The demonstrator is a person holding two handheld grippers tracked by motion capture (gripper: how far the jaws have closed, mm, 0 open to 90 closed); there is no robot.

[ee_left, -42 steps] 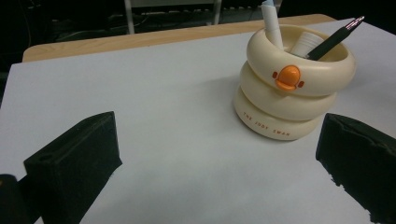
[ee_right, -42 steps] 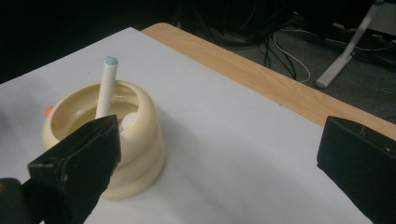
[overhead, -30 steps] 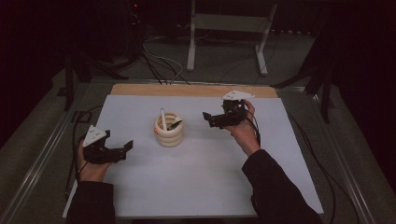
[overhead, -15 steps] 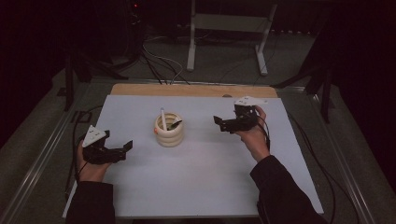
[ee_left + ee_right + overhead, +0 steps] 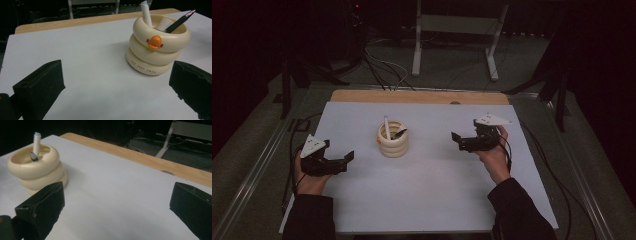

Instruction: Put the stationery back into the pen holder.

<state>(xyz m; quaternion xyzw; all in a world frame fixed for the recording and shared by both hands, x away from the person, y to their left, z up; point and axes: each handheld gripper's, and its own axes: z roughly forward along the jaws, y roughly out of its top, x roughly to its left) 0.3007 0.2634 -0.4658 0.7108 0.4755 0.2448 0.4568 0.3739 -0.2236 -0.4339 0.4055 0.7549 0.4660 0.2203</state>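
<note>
a: looking down from the high view, where's the pen holder (image 5: 393, 140)?

b: just left of the frame's centre, standing upright on the white counter (image 5: 422, 200). it's cream, shaped like three stacked rings, with an orange mark on its left side.

a: what's in it?

b: a white marker (image 5: 387, 128) stands up at its left, and a dark pen (image 5: 399, 134) leans to the right. in the left gripper view the holder (image 5: 157, 45) sits at the upper right, the orange duck bill (image 5: 155, 42) facing the camera, the dark pen (image 5: 178, 22) slanting toward the top right corner.

a: and the left gripper (image 5: 348, 159)?

b: lower left of the high view, held in a hand (image 5: 309, 180), jaws spread wide with nothing between them. it's well apart from the holder.

a: the right gripper (image 5: 455, 138)?

b: right of centre, gripped by the other hand (image 5: 493, 160), pointing left toward the holder, well clear of it. its own view shows jaws wide apart and empty, with the holder (image 5: 37, 170) at the upper left and a wooden edge (image 5: 150, 160) crossing behind.
</note>
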